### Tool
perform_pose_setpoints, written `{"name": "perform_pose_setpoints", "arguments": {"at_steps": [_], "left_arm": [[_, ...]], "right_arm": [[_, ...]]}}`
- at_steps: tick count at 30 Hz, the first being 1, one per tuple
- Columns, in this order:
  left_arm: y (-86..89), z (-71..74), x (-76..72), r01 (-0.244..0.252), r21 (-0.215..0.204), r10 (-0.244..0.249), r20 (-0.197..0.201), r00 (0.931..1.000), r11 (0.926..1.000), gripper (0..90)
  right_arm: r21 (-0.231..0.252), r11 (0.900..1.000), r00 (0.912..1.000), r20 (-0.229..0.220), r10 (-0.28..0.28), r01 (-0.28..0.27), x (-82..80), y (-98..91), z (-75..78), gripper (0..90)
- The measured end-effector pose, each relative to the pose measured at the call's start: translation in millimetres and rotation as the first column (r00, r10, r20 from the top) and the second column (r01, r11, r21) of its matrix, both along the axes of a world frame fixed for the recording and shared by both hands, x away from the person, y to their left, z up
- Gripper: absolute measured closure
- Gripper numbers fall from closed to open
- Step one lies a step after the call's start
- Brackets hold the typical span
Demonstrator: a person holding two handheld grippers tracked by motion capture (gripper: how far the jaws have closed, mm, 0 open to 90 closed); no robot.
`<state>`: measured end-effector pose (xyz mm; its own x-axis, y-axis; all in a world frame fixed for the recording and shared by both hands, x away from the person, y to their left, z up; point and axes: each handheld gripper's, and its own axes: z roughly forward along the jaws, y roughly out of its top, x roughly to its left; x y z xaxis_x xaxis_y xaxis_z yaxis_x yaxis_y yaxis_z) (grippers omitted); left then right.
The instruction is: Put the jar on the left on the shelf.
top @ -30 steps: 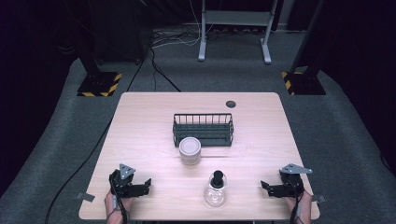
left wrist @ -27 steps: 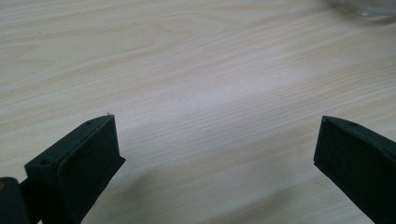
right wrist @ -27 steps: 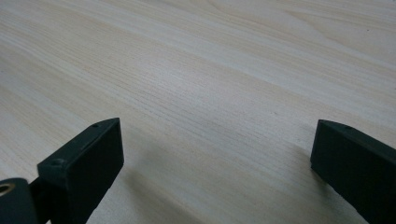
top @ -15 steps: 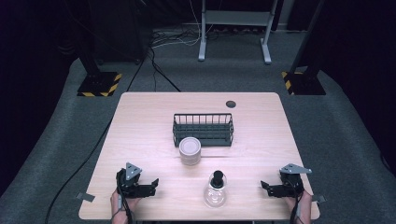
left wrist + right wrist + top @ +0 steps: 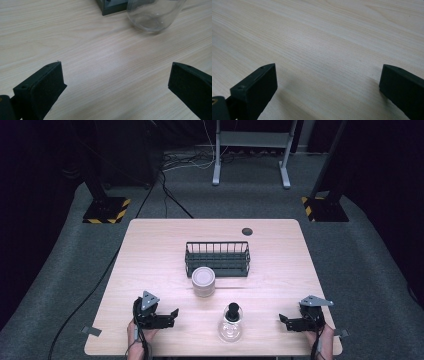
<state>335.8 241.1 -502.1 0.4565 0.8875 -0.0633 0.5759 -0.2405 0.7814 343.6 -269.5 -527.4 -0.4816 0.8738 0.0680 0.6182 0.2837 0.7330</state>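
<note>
My left gripper (image 5: 172, 318) rests on the wooden table (image 5: 150, 250) near its front left edge, open, jaws pointing right toward a clear glass flask (image 5: 230, 325) with a black stopper. In the left gripper view the left gripper (image 5: 116, 85) holds nothing, and the flask's round bottom (image 5: 155, 15) stands ahead at upper right. My right gripper (image 5: 283, 322) lies at the front right, open, jaws pointing left toward the flask. Bare wood lies between the jaws of the right gripper (image 5: 327, 87). A white round container (image 5: 203, 281) stands in front of a dark wire basket (image 5: 217, 257).
A small dark round hole (image 5: 246, 231) marks the table's far side. A dark block corner (image 5: 112, 7) shows left of the flask in the left gripper view; I cannot tell what it is. Cables and metal stand legs (image 5: 250, 155) sit on the grey floor beyond.
My left gripper has shifted a little to the right, toward the flask. The right gripper, flask, container and basket have not moved.
</note>
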Motion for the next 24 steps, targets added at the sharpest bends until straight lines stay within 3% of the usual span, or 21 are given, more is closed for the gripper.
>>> {"name": "perform_pose_setpoints", "arguments": {"at_steps": [7,24], "left_arm": [[-15.8,5.6,5.4,0.034,0.009,-0.034,-0.003,0.9994,0.9994,0.0],[-52.0,21.0,28.9,0.11,0.018,-0.111,0.037,0.9932,0.9938,0.0]], "right_arm": [[0.0,1.0,1.0,0.0,0.003,-0.003,0.0,0.1,0.0,0.6],[-0.01,1.0,1.0,0.001,0.002,-0.002,-0.1,0.7,-0.1,0.6]]}}
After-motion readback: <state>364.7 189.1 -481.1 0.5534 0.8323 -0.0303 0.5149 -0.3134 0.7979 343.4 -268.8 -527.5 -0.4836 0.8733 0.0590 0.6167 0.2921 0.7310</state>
